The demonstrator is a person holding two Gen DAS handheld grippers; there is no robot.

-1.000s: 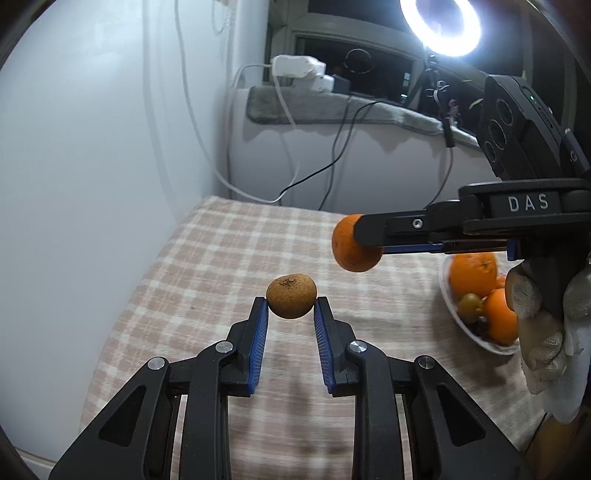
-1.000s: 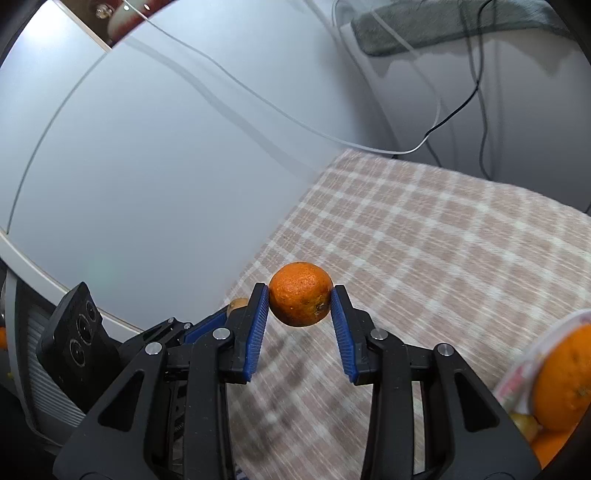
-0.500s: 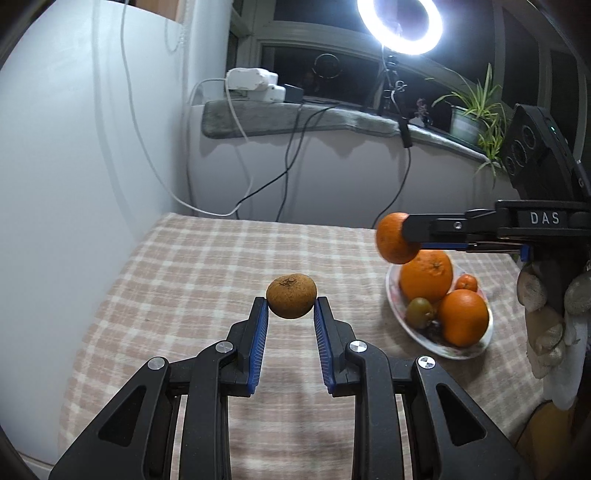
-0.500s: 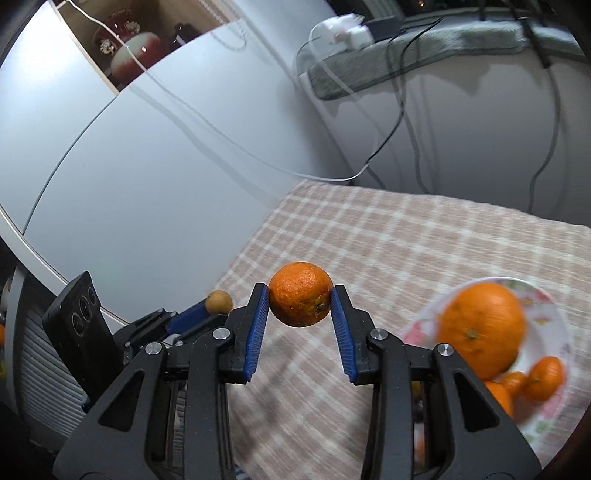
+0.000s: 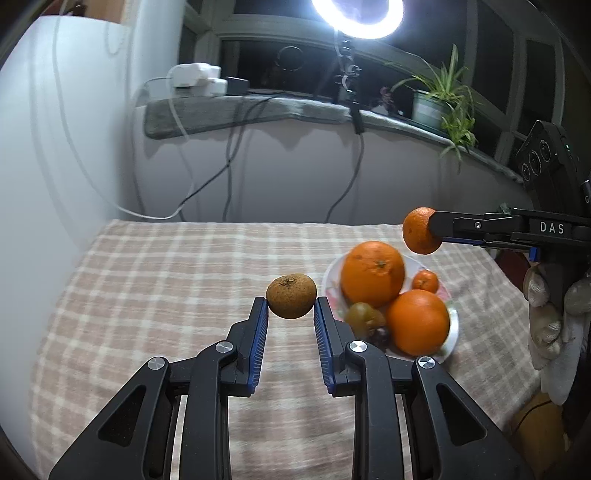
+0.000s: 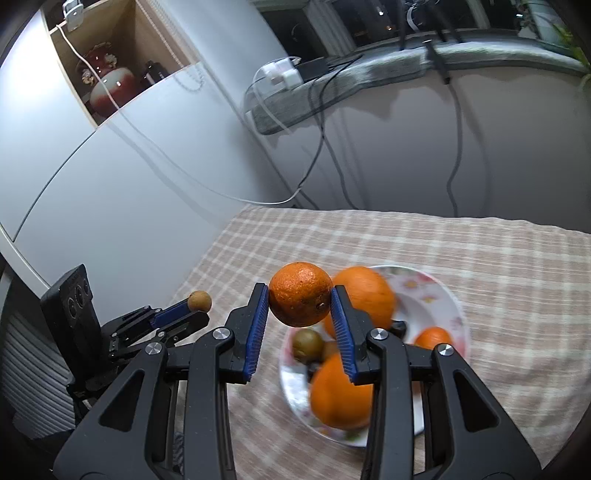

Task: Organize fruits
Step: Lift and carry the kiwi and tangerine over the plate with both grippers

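My left gripper (image 5: 291, 308) is shut on a brown kiwi (image 5: 291, 295) and holds it above the checked cloth, just left of the plate. My right gripper (image 6: 300, 295) is shut on a small orange (image 6: 300, 294) and holds it above the plate's near left part. The white flowered plate (image 6: 424, 291) holds two large oranges (image 6: 364, 297), a small mandarin (image 6: 432, 338) and a greenish kiwi (image 6: 308, 343). In the left wrist view the plate (image 5: 452, 328) lies right of centre, with the right gripper (image 5: 428, 230) and its orange (image 5: 419, 230) above its far edge.
A checked tablecloth (image 5: 166, 280) covers the table. A white cabinet wall (image 5: 44, 147) stands at the left. A grey ledge (image 5: 240, 110) with chargers, hanging cables (image 5: 229, 166), a ring light (image 5: 356, 14) and a potted plant (image 5: 439, 99) runs behind.
Both grippers have swung right toward the plate, each still holding its fruit. The right gripper's orange now hangs over the plate.
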